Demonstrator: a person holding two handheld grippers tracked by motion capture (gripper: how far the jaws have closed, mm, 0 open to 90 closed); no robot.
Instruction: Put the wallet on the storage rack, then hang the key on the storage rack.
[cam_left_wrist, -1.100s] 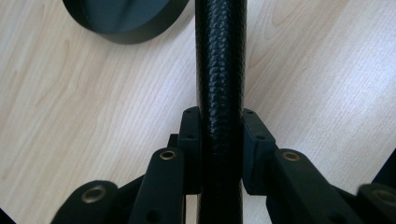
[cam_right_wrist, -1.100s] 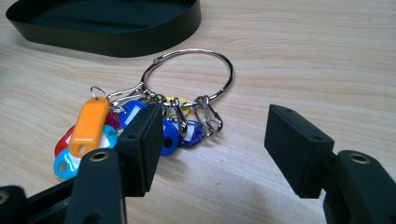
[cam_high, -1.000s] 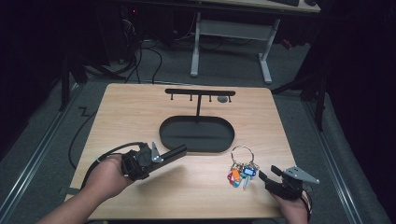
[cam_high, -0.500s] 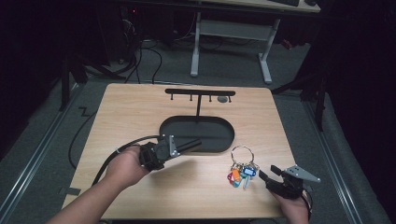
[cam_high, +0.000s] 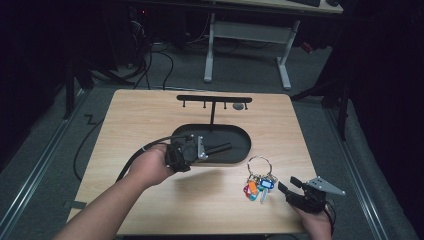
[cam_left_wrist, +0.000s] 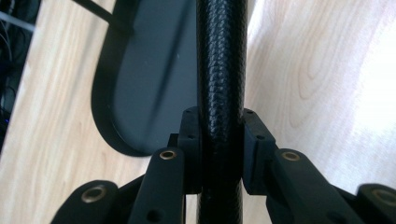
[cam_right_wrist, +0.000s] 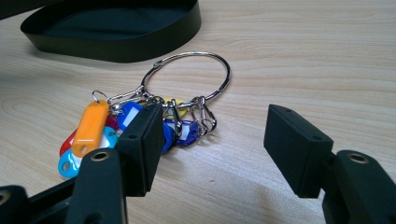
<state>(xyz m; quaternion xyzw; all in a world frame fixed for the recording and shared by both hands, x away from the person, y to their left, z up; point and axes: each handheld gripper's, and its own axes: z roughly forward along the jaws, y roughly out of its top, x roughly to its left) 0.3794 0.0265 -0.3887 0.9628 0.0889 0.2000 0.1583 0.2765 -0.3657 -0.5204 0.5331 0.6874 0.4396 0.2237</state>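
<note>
I am holding a black rod (cam_left_wrist: 220, 60) tight between the fingers of the left gripper (cam_left_wrist: 222, 135); the pads are pressing on both of its sides and it is running straight ahead of them. Over the last second I have been carrying this left gripper (cam_high: 204, 150) across the worktop (cam_high: 150, 115), from its near left part towards the middle. The rod (cam_high: 220, 148) is now reaching out past the fingers and over the dark oval tray (cam_high: 240, 150). I judge that this is bringing the rod within working range of the tray and of the keys off to its side.

The right gripper (cam_right_wrist: 219, 140) is staying put, its fingers standing wide with nothing between them. The key ring (cam_right_wrist: 191, 77) is lying flat just ahead of those fingers, and its coloured tags (cam_right_wrist: 91, 123) are fanning out in front of the left-hand finger. In the high view the key ring (cam_high: 260, 167) is sitting just beyond the right gripper (cam_high: 287, 185), between it and the tray. I reckon a grasp on the ring is still waiting to be made.

Farther off from both sets of fingers, a T-shaped stand (cam_high: 214, 100) with small hooks is rising from the tray's far edge. The worktop is pale wood. Beyond it the room is lying dark, with cables trailing on a grey floor and the white legs of a desk (cam_high: 245, 35) showing.
</note>
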